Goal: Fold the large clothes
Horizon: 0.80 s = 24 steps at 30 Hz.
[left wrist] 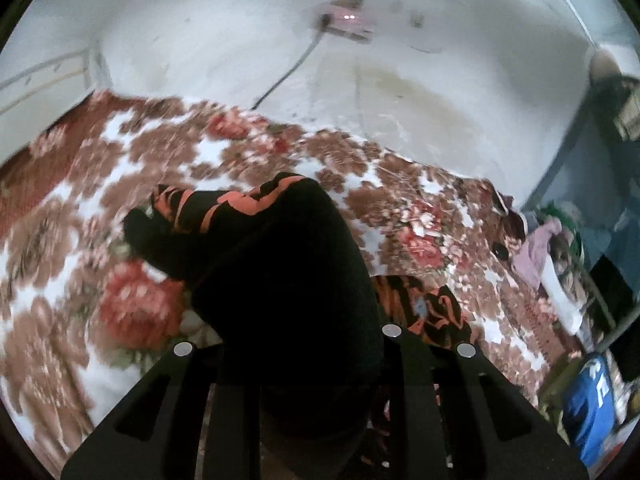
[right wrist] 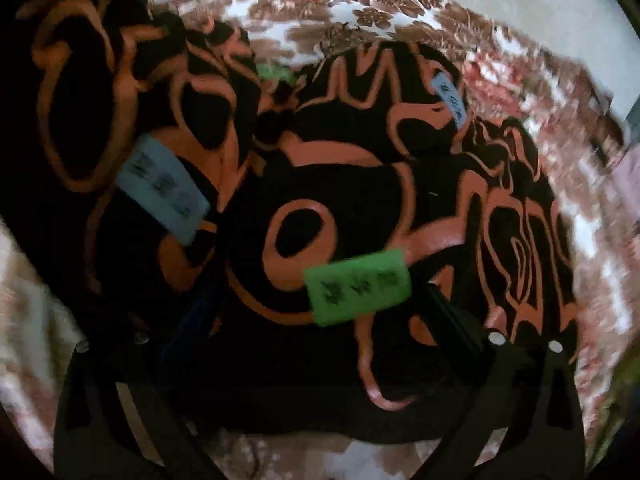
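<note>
A large black garment (left wrist: 280, 272) with orange swirl print lies on a floral bedspread (left wrist: 80, 208). In the left wrist view a thick fold of it runs between the fingers of my left gripper (left wrist: 320, 344), which is shut on it and holds it up off the bed. In the right wrist view the garment (right wrist: 360, 184) fills the frame, bunched, with green (right wrist: 358, 286) and blue (right wrist: 164, 188) patches. My right gripper (right wrist: 312, 344) sits over it; the cloth covers the gap between its fingers, so its grip is unclear.
A white wall (left wrist: 240, 32) with a socket and cable (left wrist: 344, 20) stands behind the bed. Clutter, a pink cloth (left wrist: 536, 252) and a blue box (left wrist: 592, 404) lie past the bed's right edge.
</note>
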### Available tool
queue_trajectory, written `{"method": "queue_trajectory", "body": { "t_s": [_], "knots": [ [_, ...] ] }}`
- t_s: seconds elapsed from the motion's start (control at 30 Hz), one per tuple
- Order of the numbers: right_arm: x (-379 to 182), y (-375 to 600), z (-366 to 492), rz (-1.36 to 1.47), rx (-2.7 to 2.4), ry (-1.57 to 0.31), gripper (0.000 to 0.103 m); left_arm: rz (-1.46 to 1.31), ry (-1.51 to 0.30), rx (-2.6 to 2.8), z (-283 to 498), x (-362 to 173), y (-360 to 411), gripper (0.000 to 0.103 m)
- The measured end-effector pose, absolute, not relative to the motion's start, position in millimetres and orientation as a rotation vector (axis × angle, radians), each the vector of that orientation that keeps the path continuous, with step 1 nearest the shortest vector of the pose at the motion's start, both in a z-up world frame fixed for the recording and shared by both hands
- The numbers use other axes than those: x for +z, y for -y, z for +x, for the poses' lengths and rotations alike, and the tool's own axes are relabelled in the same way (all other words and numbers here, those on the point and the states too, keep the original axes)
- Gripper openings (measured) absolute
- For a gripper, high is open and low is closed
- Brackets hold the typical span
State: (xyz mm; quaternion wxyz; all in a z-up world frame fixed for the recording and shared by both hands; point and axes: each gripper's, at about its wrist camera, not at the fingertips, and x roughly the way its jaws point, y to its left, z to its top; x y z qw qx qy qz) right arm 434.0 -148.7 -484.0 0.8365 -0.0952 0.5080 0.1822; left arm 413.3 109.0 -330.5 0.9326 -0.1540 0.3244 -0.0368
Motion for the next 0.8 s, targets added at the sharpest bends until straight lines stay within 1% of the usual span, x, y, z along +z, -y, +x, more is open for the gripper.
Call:
{"method": "queue_trajectory", "body": {
  "t_s": [0.13, 0.23, 0.33, 0.4, 0.5, 0.57, 0.63, 0.7, 0.8],
  "knots": [
    [-455.6, 198.1, 439.7, -0.106, 0.413, -1.085, 0.098, -0.158, -0.667, -0.119, 434.6, -305.4, -49.4, 0.019],
    [-434.2, 246.0, 448.6, -0.054, 0.348, -1.062, 0.098, -0.017, -0.684, -0.148, 444.5, -298.8, 1.3, 0.019],
    [-415.5, 301.1, 464.4, -0.011, 0.27, -1.036, 0.098, 0.186, -0.702, -0.192, 446.9, -306.7, 69.8, 0.019],
    [-406.0, 341.5, 476.0, -0.001, 0.201, -1.026, 0.098, 0.238, -0.725, -0.228, 446.4, -316.1, 100.8, 0.019],
    [-398.3, 410.8, 491.6, 0.056, 0.098, -1.049, 0.098, 0.349, -0.782, -0.26, 442.3, -344.3, 153.8, 0.019],
    [-396.0, 443.8, 497.7, 0.09, 0.076, -1.065, 0.098, 0.503, -0.806, -0.254, 434.4, -374.1, 189.6, 0.019],
    [-396.3, 468.1, 500.9, 0.117, 0.087, -1.083, 0.098, 0.66, -0.845, -0.269, 422.7, -415.5, 221.2, 0.019],
    [-396.9, 481.4, 507.4, 0.17, 0.144, -1.112, 0.098, 0.725, -0.873, -0.289, 411.6, -445.7, 235.3, 0.019],
    [-395.0, 483.1, 513.1, 0.281, 0.238, -1.14, 0.098, 0.807, -0.851, -0.289, 399.3, -466.1, 241.5, 0.019]
  ]
}}
